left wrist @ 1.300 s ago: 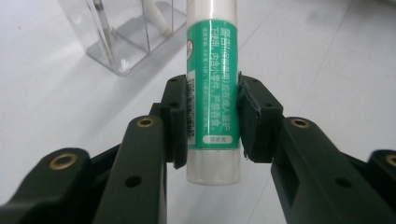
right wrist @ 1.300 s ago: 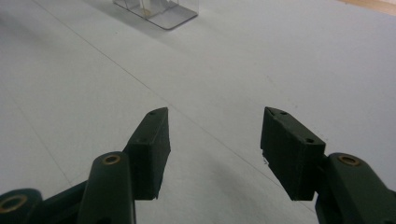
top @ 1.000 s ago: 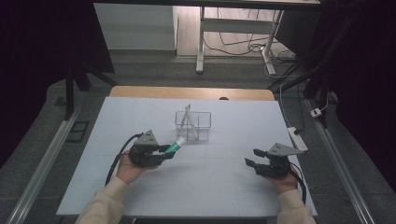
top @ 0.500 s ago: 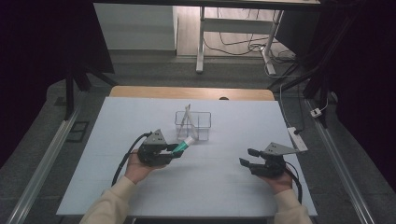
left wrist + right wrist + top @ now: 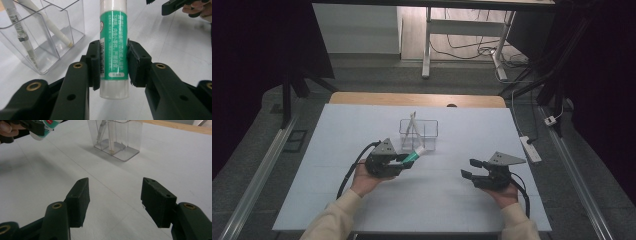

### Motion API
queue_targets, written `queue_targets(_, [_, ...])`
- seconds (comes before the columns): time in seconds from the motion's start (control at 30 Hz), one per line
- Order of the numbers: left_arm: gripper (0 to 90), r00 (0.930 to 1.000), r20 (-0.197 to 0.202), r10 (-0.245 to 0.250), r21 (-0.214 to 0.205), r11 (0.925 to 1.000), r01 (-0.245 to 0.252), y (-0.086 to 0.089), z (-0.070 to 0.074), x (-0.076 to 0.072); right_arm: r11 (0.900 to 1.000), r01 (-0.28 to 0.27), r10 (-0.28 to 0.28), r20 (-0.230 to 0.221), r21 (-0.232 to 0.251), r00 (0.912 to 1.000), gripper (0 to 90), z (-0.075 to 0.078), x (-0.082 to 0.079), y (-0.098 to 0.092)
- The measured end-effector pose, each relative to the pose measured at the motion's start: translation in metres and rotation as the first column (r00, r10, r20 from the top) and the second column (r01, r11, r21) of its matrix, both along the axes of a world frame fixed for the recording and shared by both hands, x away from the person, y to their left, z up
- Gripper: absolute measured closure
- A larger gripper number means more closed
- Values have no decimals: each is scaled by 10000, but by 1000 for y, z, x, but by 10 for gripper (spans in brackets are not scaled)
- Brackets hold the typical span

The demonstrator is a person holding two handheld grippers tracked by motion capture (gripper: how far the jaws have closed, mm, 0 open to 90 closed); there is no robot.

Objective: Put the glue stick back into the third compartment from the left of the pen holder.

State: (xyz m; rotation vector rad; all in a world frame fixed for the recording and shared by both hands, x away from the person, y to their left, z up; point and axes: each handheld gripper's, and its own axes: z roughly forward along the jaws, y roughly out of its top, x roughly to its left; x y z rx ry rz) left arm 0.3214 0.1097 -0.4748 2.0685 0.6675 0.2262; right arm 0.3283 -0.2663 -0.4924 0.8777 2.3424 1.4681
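Green label, white tube: that glue stick [image 5: 114, 47] is clamped across its lower half in your left gripper [image 5: 401, 163], pads pressing on both sides, its capped end sticking straight out past the fingertips. In the high view the glue stick [image 5: 414, 155] runs forward and to the right of that gripper, its long axis aimed at the clear organizer [image 5: 419, 134] just ahead. In the left gripper view the clear organizer [image 5: 42, 37] sits ahead and to the left of the tube, apart from it, with two pens [image 5: 51, 23] leaning in its compartments. That's the relation to watch: the tube lies nearly level and the open tops face up, so I'd judge you need to tip the stick upright and swing it left before it can drop in.

Your right gripper [image 5: 472, 168] is empty, jaws spread wide and just opened a touch further, nothing between them but bare white table [image 5: 120, 195]. It sits well off to the right of the organizer, so the left hand is the nearer one and carries the move.
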Motion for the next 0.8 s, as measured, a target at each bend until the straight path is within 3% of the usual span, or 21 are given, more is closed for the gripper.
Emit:
queue_targets(0.43, [656, 9997, 42, -239, 40, 9997, 239, -13, -4, 2, 9997, -242, 242, 4, 65, 9997, 378, 0, 2, 20])
queue_targets(0.8, [656, 9991, 92, -422, -6, 9991, 422, -24, -6, 3, 9995, -306, 305, 55, 67, 9995, 366, 2, 1, 26])
